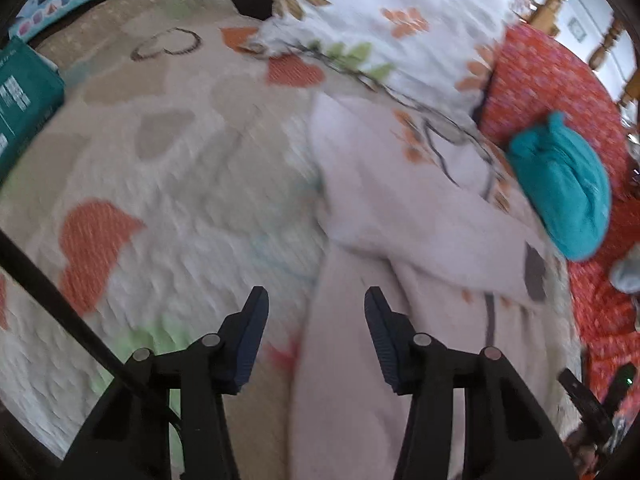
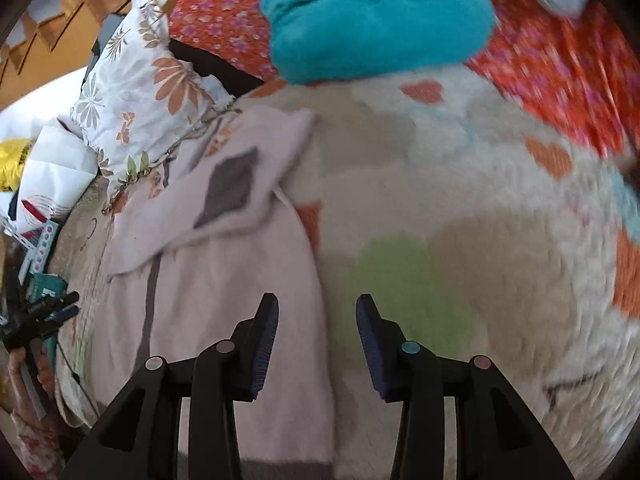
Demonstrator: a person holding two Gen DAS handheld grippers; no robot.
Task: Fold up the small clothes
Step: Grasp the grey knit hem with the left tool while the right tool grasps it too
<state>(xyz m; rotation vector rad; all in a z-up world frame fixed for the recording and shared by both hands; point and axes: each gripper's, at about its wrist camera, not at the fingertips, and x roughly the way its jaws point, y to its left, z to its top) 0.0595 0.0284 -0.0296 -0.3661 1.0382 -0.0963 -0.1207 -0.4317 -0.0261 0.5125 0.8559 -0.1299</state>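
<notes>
A pale pink small garment (image 1: 372,240) with a grey patch lies on a heart-patterned blanket (image 1: 168,184), its sleeve folded across the body. My left gripper (image 1: 316,300) is open and empty, just above the garment's left edge. In the right wrist view the same garment (image 2: 224,280) lies at the left, sleeve with grey diamond patch (image 2: 232,188) folded over. My right gripper (image 2: 318,308) is open and empty above the garment's right edge. The left gripper (image 2: 44,312) shows at the far left of that view. Both views are motion-blurred.
A folded teal cloth (image 1: 564,184) lies on a red floral cover (image 1: 552,92); it also shows in the right wrist view (image 2: 376,16). A leaf-print white pillow (image 1: 384,20) lies behind the garment. A teal box (image 1: 24,100) stands at the left edge.
</notes>
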